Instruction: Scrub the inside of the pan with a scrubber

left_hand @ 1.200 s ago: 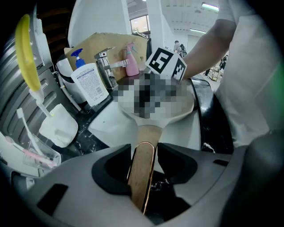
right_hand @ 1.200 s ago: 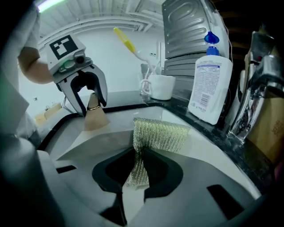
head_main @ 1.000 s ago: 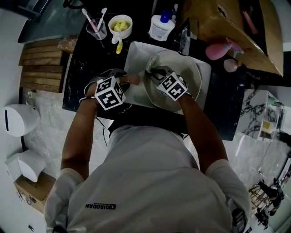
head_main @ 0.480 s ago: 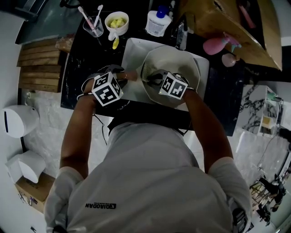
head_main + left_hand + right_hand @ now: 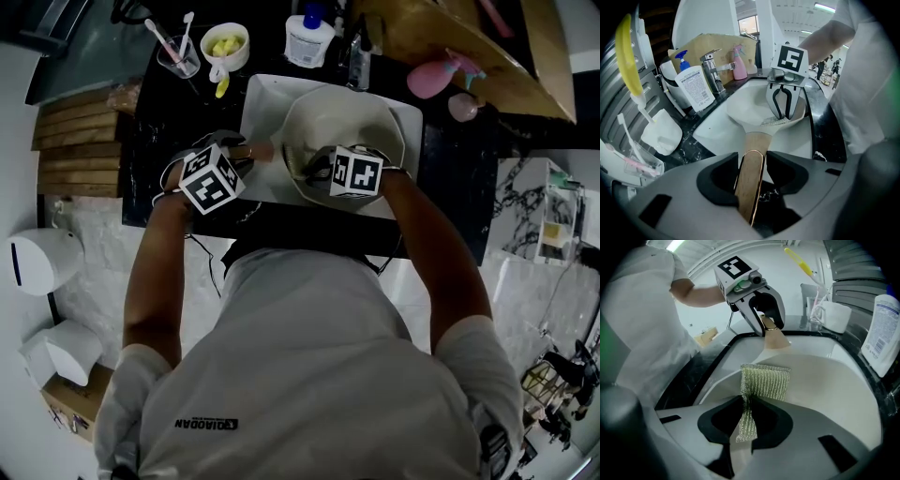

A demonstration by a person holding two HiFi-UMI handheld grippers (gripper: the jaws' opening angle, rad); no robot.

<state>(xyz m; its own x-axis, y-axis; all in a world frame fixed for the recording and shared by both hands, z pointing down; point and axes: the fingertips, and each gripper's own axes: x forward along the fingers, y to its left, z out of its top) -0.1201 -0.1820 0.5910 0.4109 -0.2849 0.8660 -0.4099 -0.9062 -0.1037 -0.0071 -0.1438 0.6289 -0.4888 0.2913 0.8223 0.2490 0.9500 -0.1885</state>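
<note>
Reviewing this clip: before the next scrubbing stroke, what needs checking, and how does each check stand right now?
1. Left tongs shut on the wooden handle of the pan: ok.
2. Right tongs shut on the scrubber: ok, the mesh is pinched between the jaws.
3. Scrubber over the inside of the pan: ok.
4. Scrubber pressing on the pan's surface: cannot tell.
5. Pan held over the sink: ok.
6. Soap bottle apart from the pan, behind the sink: ok.
</note>
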